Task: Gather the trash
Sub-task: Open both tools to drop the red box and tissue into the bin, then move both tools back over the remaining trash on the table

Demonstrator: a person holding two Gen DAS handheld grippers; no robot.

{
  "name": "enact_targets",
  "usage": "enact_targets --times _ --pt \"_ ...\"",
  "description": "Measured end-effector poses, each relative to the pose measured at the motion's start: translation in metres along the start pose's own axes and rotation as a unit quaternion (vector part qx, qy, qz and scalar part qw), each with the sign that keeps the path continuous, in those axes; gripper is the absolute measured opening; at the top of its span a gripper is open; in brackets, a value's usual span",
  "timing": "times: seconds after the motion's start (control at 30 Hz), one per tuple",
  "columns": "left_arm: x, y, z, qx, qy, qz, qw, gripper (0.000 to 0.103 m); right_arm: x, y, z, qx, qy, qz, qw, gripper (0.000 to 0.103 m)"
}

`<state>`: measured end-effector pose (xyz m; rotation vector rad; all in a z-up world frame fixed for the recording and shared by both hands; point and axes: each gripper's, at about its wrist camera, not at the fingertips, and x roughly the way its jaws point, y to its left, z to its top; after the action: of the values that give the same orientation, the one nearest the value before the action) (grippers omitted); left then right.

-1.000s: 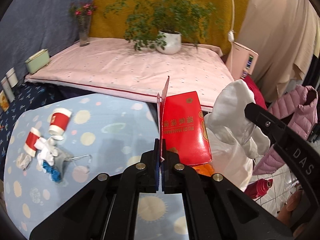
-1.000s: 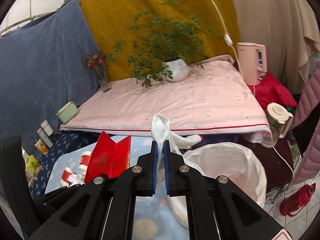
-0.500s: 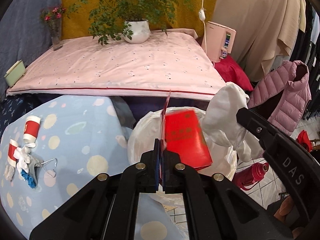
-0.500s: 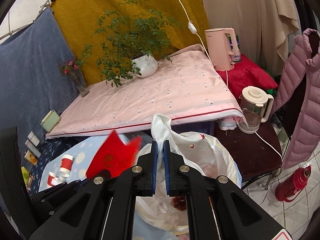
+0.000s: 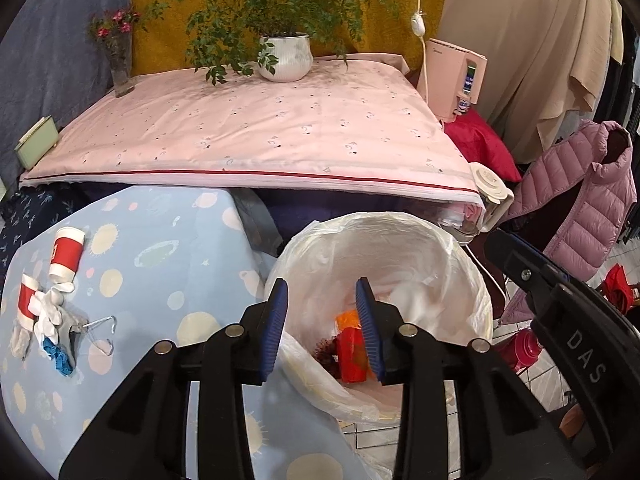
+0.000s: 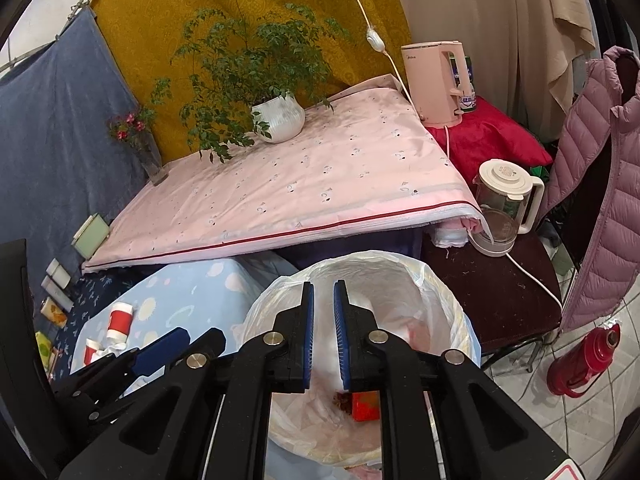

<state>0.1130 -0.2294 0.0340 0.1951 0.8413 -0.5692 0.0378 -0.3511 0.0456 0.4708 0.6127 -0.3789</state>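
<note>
the left gripper has just been opening and stands spread with nothing between its jaws, hanging over the white-lined trash bin at lower centre of the left wrist frame. the right gripper has also just been parting a little; its narrow gap is empty, above the same bin. a red box lies at the bottom of the liner, below the left gripper. the trash not yet collected sits well apart at the left edge, on the blue spotted counter: a red paper cup on its side and a crumpled white tissue beside it. the cup looks light and crushable, so a gentle pinch across its rim should do; the tissue is soft and can be taken anywhere.
</note>
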Motion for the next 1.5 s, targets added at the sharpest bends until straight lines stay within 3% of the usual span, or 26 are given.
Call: enact_targets --times 0.37,0.77,0.97,1.23,1.5 --pt "-0.002 0.025 -0.003 -0.026 0.0 0.016 0.9995 0.034 0.003 0.016 -0.005 -0.012 0.004 0.004 1.0 0.027" --pt "-0.008 0.068 -0.016 -0.066 0.004 0.036 0.9972 0.035 0.007 0.056 -0.016 -0.044 0.014 0.018 0.999 0.029" --pt "-0.015 0.1 -0.023 -0.095 0.003 0.052 0.9941 0.042 0.01 0.085 -0.025 -0.064 0.022 0.034 0.997 0.036" --pt "-0.022 0.163 -0.044 -0.148 0.007 0.09 0.9849 0.051 0.022 0.134 -0.043 -0.096 0.042 0.061 0.993 0.038" --pt "-0.022 0.241 -0.08 -0.221 0.032 0.133 0.9656 0.054 0.038 0.187 -0.069 -0.134 0.072 0.089 0.984 0.039"
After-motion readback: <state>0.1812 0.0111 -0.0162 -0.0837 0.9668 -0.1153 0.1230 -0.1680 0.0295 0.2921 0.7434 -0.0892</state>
